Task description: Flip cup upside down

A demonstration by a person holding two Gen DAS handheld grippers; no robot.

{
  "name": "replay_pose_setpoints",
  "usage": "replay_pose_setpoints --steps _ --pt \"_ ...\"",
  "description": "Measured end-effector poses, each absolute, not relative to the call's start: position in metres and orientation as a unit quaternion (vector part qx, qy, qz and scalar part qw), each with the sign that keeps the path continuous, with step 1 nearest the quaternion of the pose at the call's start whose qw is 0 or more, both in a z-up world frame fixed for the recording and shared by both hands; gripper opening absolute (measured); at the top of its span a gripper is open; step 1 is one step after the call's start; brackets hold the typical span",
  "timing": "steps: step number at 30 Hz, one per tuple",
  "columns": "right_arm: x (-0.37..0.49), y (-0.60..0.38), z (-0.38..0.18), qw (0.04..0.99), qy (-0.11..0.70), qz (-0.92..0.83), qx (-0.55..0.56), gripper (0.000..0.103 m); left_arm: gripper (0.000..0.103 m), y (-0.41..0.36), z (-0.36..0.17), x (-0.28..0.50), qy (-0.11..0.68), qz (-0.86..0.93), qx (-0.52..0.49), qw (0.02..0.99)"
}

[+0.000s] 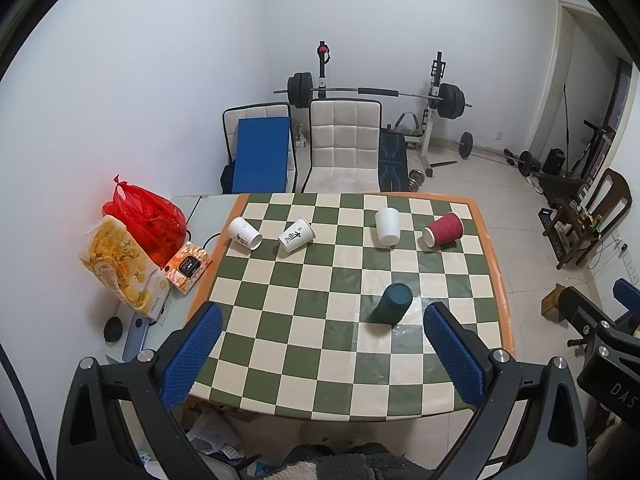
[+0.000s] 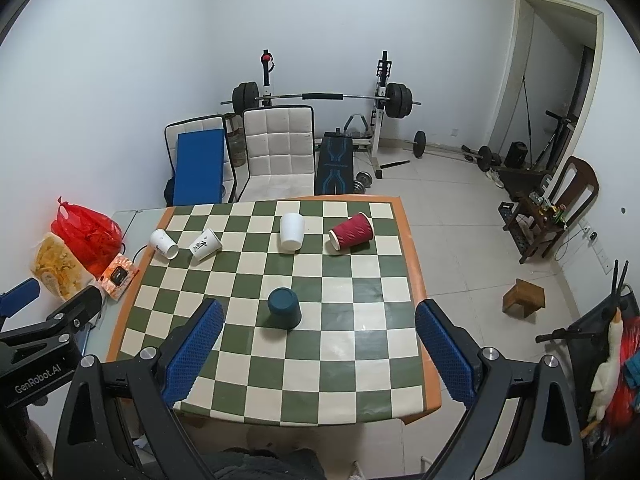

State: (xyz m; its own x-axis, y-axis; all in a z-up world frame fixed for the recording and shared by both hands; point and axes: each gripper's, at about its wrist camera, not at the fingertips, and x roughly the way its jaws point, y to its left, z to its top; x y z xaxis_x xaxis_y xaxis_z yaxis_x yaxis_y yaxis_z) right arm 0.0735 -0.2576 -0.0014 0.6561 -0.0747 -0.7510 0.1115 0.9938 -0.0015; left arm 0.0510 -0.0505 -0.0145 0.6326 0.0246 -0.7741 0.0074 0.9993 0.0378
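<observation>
A dark teal cup (image 1: pixel 391 304) (image 2: pixel 283 307) stands upside down on the checkered table (image 1: pixel 304 320) (image 2: pixel 280 360). Behind it lie a red ribbed cup (image 1: pixel 442 229) (image 2: pixel 352 233) on its side, a plain white cup (image 1: pixel 387 226) (image 2: pixel 291 231), and two printed white cups (image 1: pixel 297 235) (image 1: pixel 244 233) (image 2: pixel 205 244) (image 2: pixel 164 243) on their sides. My left gripper (image 1: pixel 320 344) is open and empty above the near table edge. My right gripper (image 2: pixel 318 338) is open and empty, with the teal cup just beyond its fingers.
A red bag (image 1: pixel 146 222), a yellow bag (image 1: pixel 120 268) and a small box (image 1: pixel 188 266) sit on a side table at the left. Chairs (image 1: pixel 344 144) and a barbell rack (image 1: pixel 376 96) stand behind. A wooden stool (image 2: pixel 524 298) is on the floor at the right.
</observation>
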Motion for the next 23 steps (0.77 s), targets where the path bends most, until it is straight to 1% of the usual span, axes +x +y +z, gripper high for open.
replay_pose_setpoints --steps 23 --pt "0.0708 -0.2538 0.0014 0.909 0.412 -0.046 0.028 0.099 0.103 -0.049 -0.0144 0.0492 0.427 0.005 0.019 0.904"
